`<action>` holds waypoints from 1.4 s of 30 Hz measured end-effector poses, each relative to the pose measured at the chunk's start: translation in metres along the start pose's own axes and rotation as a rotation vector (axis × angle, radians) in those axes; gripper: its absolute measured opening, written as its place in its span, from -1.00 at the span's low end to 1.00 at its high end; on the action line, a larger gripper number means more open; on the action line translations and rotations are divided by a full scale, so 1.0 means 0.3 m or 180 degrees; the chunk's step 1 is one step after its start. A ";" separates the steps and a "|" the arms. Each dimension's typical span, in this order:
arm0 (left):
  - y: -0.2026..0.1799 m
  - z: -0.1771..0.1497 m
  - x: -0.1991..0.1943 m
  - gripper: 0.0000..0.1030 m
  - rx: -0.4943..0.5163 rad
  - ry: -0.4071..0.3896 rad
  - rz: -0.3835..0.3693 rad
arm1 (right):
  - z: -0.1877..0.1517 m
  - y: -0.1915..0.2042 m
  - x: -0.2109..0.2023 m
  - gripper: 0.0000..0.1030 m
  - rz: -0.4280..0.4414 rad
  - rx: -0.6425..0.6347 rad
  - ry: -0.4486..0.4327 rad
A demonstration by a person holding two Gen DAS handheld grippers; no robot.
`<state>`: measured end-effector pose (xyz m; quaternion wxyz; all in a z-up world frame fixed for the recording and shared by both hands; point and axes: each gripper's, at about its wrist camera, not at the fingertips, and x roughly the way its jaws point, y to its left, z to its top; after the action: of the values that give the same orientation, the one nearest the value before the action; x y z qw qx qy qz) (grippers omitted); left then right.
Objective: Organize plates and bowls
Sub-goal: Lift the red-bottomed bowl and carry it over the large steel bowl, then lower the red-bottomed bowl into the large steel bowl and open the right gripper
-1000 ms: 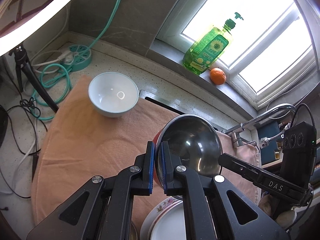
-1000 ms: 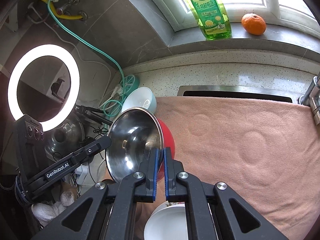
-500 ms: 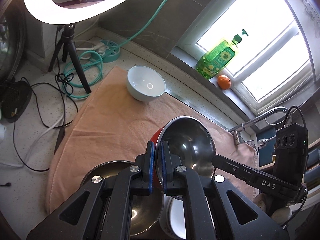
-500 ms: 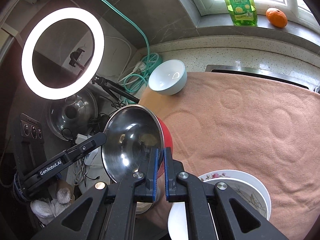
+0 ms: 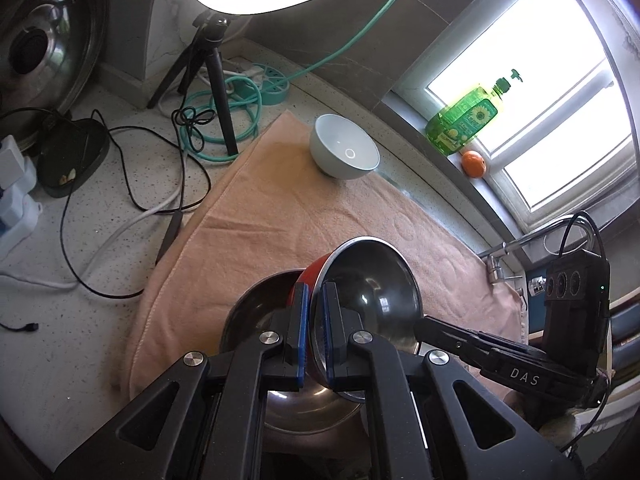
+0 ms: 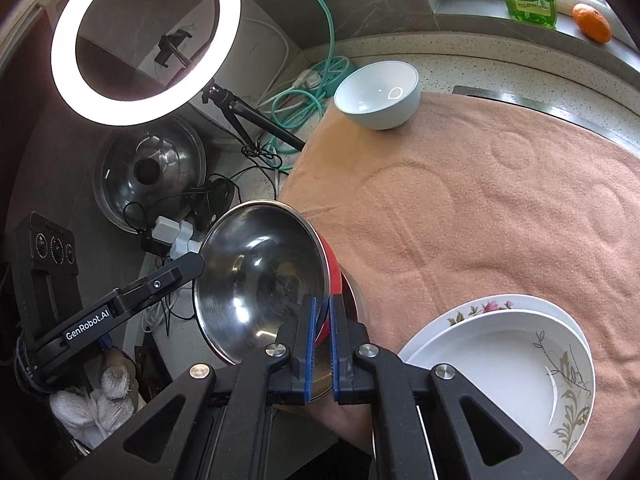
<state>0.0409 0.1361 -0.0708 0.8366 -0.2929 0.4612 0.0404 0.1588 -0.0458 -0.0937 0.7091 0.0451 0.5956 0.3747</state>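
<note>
Both grippers, left [image 5: 315, 334] and right [image 6: 322, 344], clench the rim of the red-outside steel bowl [image 5: 368, 292], held above a larger steel bowl [image 5: 256, 320]. Near-right plates [image 6: 500, 360] are stacked; the far pale ceramic bowl [image 6: 378, 96] remains.

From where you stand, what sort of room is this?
Probably a home kitchen counter: a faucet by the window, a dish soap bottle on the sill, and stacked plates and a ceramic bowl on a towel.

The left tongs [image 5: 316, 336] pinch the rim of a red-sided steel bowl [image 5: 368, 292], tilted over another steel bowl [image 5: 256, 320].
</note>
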 end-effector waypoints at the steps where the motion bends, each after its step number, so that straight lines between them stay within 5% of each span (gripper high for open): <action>1: 0.010 -0.007 0.002 -0.90 -0.0009 0.0011 0.0014 | -0.005 0.004 0.009 -0.88 -0.0011 -0.0012 0.0018; 42: 0.107 -0.115 0.136 -0.90 -0.0005 0.0335 0.0343 | -0.046 0.040 0.181 -0.83 -0.0474 -0.0399 0.0336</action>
<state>0.0277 0.1363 -0.1317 0.8075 -0.2700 0.5197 0.0703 0.1415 -0.0106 -0.1356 0.7041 -0.0634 0.6092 0.3593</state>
